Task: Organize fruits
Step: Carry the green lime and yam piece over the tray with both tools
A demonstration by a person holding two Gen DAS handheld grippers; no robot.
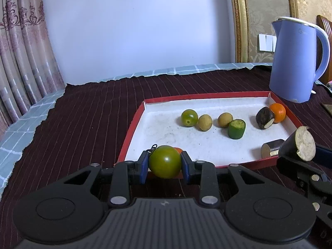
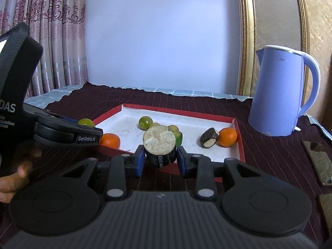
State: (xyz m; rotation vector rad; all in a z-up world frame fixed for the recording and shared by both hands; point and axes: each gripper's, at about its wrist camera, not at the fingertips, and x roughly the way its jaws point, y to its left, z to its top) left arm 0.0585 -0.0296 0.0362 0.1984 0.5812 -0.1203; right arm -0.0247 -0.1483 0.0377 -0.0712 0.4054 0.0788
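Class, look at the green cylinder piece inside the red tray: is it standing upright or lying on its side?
Upright. The green cylinder piece stands on one flat end on the tray floor, its pale cut face pointing up.

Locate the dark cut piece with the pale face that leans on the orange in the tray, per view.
Left wrist: dark cut piece at the tray's far right corner, against the left side of the orange.
Right wrist: dark cut piece right of centre, again left of the orange.
Shared landmark: blue kettle, behind the tray at right.
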